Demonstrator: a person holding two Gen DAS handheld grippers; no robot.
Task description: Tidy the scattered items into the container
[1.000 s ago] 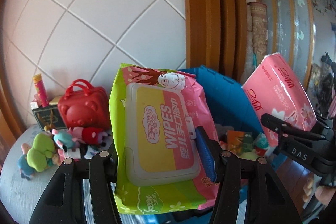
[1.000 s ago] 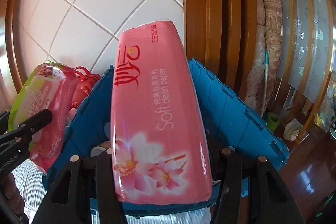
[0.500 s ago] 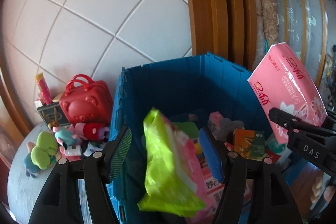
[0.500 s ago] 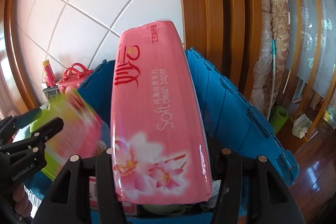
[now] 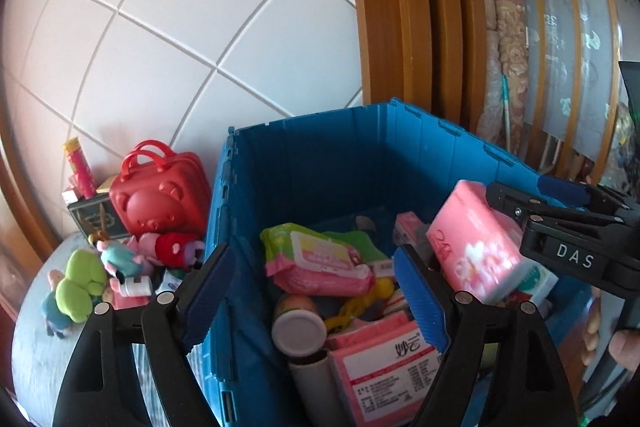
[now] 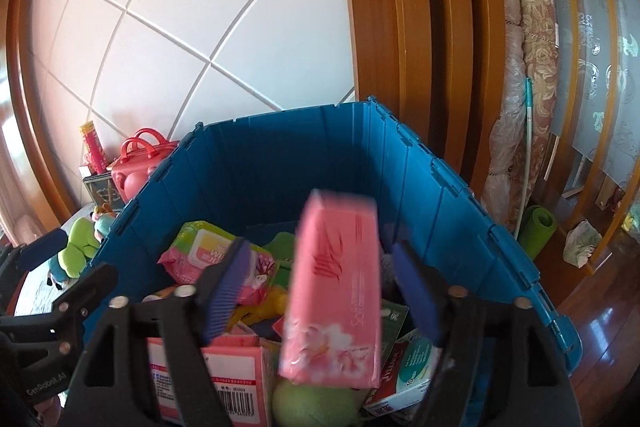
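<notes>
White tiled wall backs our deep blue plastic crate (image 6: 420, 187). Our left gripper (image 5: 316, 291) has just spread, empty; our right gripper (image 6: 320, 291) has just spread around a blurred pink soft tissue pack (image 6: 336, 291).

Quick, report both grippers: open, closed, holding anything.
Left gripper: open, holding nothing; its fingers have just been opening, and the wipes pack lies in the blue crate.
Right gripper: open, fingers just opened; the pink tissue pack between them is blurred, unclamped.

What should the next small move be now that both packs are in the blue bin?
Probably swing the left tongs toward the toys beside the bin. Both tongs have just been opening; the wipes lie inside and the tissue pack is dropping free between the right tongs.
</notes>
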